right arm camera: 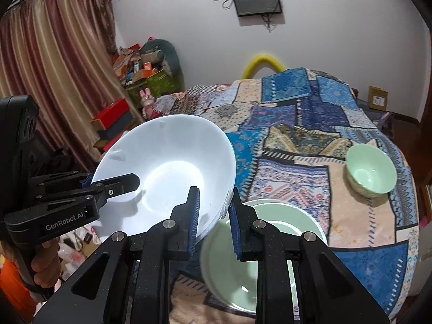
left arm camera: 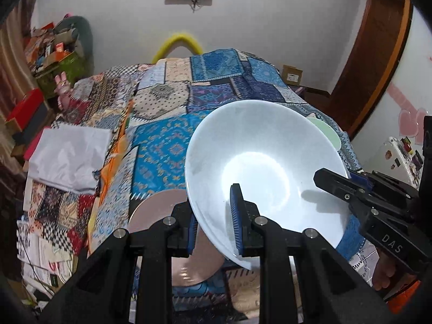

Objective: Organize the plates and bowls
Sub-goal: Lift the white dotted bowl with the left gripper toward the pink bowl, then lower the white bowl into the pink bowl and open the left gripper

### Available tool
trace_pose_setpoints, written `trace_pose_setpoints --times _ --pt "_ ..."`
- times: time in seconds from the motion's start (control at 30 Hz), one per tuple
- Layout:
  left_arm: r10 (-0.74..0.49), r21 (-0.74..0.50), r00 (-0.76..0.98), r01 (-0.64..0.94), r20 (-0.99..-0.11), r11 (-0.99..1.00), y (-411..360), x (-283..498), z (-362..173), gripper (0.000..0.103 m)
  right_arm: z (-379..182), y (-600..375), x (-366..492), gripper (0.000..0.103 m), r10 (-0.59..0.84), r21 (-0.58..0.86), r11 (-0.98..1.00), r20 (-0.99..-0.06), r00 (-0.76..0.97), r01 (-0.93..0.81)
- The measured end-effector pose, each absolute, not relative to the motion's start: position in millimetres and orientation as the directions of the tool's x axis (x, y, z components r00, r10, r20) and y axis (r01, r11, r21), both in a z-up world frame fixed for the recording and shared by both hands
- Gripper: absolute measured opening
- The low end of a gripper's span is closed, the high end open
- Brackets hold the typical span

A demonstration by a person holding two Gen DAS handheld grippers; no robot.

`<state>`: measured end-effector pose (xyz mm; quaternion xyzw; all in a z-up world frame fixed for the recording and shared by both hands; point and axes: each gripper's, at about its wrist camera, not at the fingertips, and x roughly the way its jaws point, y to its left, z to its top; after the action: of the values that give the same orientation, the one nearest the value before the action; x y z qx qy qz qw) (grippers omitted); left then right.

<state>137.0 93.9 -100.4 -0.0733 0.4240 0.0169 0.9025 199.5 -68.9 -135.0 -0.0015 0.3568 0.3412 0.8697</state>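
Note:
A large white bowl is held tilted in the air above the bed by both grippers. My left gripper is shut on its near rim; my right gripper is shut on the opposite rim. Each gripper shows in the other's view, the right one and the left one. A pink plate lies under the bowl on the left. A pale green plate lies below the right gripper. A small green bowl stands on the bed at the right.
The patchwork bedspread covers the bed. A folded white cloth lies at its left edge. Boxes and clutter stand by the curtain. A cardboard box sits on the floor at far right.

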Motion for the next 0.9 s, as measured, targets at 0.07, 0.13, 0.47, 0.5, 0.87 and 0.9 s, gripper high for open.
trace_pose_setpoints --times 0.07,0.13,0.47,0.5,0.87,0.9 --pt "-0.027 -0.127 0.640 -0.110 -0.768 0.986 104.6 128.6 -102.5 0.022 -137.2 -60.5 196.7 0.019 0.599 0.241 0.757 -0.626 0.499 -0.607" --pt "-0.019 -0.128 0.645 -0.122 -0.764 0.984 112.9 120.6 -103.6 0.022 -139.7 -52.0 194.8 0.019 0.607 0.242 0.746 -0.630 0.485 -0.620" --pt "0.018 -0.136 0.617 -0.202 -0.787 0.970 152.9 98.9 -124.2 0.022 -158.4 -14.9 182.6 0.019 0.630 0.264 0.705 -0.660 0.409 -0.658" --pt "0.017 -0.142 0.614 -0.209 -0.789 0.968 156.6 97.2 -126.8 0.022 -161.3 -11.1 181.9 0.019 0.627 0.260 0.702 -0.667 0.402 -0.663" --pt "0.012 -0.146 0.556 -0.239 -0.831 0.960 173.5 95.2 -164.3 0.022 -187.7 6.4 182.6 0.019 0.602 0.268 0.703 -0.718 0.350 -0.659" --pt "0.010 -0.147 0.550 -0.241 -0.835 0.959 174.6 96.4 -167.7 0.022 -190.5 7.9 183.2 0.019 0.598 0.269 0.704 -0.724 0.344 -0.658"
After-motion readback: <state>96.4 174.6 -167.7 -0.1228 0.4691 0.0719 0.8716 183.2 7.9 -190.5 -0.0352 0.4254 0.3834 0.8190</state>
